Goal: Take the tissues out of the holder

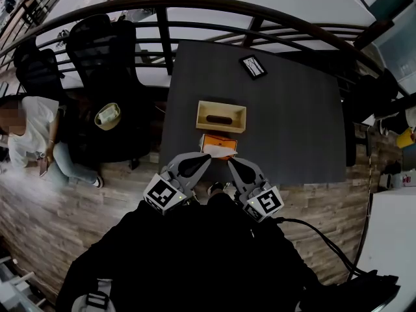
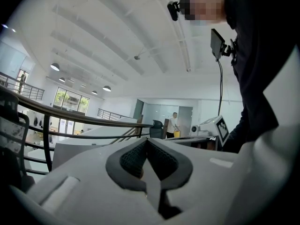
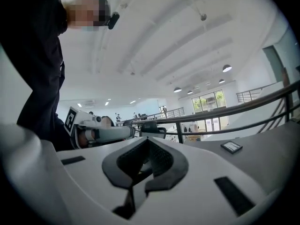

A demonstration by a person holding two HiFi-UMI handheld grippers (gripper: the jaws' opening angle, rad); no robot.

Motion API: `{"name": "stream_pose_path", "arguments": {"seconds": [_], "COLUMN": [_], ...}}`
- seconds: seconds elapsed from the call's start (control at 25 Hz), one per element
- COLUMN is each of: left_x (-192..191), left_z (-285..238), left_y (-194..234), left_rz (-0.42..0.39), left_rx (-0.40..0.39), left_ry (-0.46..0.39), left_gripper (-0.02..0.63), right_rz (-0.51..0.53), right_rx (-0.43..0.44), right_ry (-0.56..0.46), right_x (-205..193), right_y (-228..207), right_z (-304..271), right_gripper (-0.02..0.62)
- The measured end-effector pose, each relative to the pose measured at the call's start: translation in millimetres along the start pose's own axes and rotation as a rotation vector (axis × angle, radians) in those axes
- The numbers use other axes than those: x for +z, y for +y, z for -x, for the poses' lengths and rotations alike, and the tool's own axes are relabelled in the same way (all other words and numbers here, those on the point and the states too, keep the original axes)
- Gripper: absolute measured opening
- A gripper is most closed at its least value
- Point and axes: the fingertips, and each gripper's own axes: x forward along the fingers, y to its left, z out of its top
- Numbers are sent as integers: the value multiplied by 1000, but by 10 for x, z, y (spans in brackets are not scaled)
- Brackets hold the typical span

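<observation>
A light wooden tissue holder (image 1: pixel 221 116) with a dark slot in its top sits mid-table on the dark grey table (image 1: pixel 292 129). Just in front of it, at the table's near edge, lies an orange tissue pack (image 1: pixel 218 146) with white tissue showing. My left gripper (image 1: pixel 205 157) and right gripper (image 1: pixel 231 162) hover side by side below the pack, both shut and empty. In the left gripper view the left gripper (image 2: pixel 146 142) points up at the ceiling with its jaws together. The right gripper (image 3: pixel 146 142) does the same in the right gripper view; the holder is hidden in both.
A small black-framed card (image 1: pixel 253 66) lies at the table's far side, and the card (image 3: pixel 231 146) also shows in the right gripper view. A curved dark railing (image 1: pixel 195 5) runs behind the table. Black office chairs (image 1: pixel 101 51) and a seated person (image 1: pixel 29 135) are at left.
</observation>
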Motion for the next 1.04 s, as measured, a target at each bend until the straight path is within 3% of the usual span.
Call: {"name": "stream_pose_path", "arguments": {"seconds": [0.44, 1.04], "left_x": [-25, -79], "left_z": [-27, 4], "left_y": [15, 45], "left_rz": [-22, -12], "left_rx": [18, 24], "left_ry": [10, 14], "left_gripper": [-15, -15], "right_rz": [82, 65], "right_rx": [31, 49], "right_ry": [10, 14], "right_x": [77, -8], "right_y": [40, 87], "right_z": [-82, -133], "right_gripper": [3, 3]}}
